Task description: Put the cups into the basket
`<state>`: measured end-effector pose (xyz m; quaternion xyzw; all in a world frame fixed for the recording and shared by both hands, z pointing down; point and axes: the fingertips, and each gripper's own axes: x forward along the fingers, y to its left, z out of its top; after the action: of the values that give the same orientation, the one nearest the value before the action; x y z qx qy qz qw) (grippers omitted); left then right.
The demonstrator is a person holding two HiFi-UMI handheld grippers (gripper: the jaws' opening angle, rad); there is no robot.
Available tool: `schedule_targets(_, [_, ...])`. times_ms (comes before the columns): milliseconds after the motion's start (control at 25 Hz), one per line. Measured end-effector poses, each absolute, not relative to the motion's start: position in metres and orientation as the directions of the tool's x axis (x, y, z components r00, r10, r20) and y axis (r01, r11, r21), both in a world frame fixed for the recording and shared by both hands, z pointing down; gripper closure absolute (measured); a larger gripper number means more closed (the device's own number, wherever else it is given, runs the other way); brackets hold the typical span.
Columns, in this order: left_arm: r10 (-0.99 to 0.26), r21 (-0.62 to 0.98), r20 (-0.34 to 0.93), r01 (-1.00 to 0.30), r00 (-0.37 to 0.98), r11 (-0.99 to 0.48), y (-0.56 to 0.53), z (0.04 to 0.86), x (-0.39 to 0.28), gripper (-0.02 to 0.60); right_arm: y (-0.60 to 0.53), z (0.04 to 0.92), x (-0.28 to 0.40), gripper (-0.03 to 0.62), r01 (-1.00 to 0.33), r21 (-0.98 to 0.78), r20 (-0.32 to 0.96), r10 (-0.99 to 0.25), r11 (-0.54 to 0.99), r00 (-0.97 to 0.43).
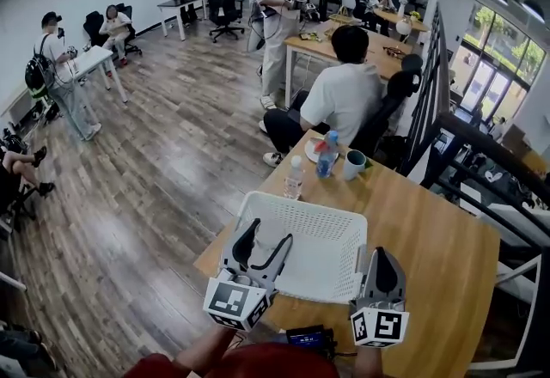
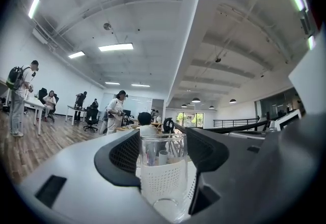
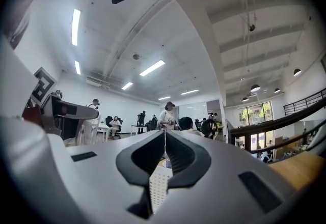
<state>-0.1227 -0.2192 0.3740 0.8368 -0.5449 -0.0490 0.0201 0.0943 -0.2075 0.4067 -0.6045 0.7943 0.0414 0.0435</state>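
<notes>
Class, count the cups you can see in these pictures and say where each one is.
2. A clear glass cup is held in the left gripper at the basket's near edge; a mug stands on the table beyond it. Others may be hidden.

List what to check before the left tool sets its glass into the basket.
1. Grip: clear cup held between the left tool's jaws: ok.
2. Tilt: clear cup upright: ok.
3. Target: white basket open on top, with room inside: ok.
4. Position: clear cup past the basket's near wall: cannot tell.
5. Other hand: right tool has its jaws together, holds nothing and is apart from the cup: ok.
6. Path: teal mug stands on the table beyond the basket, out of the way: ok.
</notes>
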Motion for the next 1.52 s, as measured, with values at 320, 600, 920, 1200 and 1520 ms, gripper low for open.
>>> schedule_targets(320, [-0.896,0.075,-0.016,-0.893,0.443,-0.443,-0.243,0.384,-0.089,0.298,-0.219,0.420,0.128,0.582,-0.973,-0.023,-0.099,-0.969,0.229,-0.225])
schedule_targets(600, [-0.863,0.071,0.020,-0.862,0.505,-0.502,-0.267,0.396,-0.079,0.298,-0.231,0.427,0.137,0.582,-0.984,-0.019,-0.083,-0.981,0.177,-0.175])
schedule_targets(920, [-0.803,0.075,0.082,-0.807,0.590,-0.585,-0.283,0.411,-0.071,0.298,-0.230,0.423,0.141,0.582,-0.994,-0.002,-0.070,-0.992,0.109,-0.109])
schedule_targets(1200, [-0.764,0.063,0.132,-0.775,0.631,-0.629,-0.296,0.423,-0.065,0.298,-0.232,0.422,0.144,0.582,-0.998,-0.008,-0.061,-0.996,0.064,-0.064])
schedule_targets(1520, [-0.720,0.029,0.192,-0.737,0.667,-0.676,-0.306,0.438,-0.054,0.298,-0.235,0.422,0.144,0.582,-0.999,-0.004,-0.062,-0.997,0.051,-0.051])
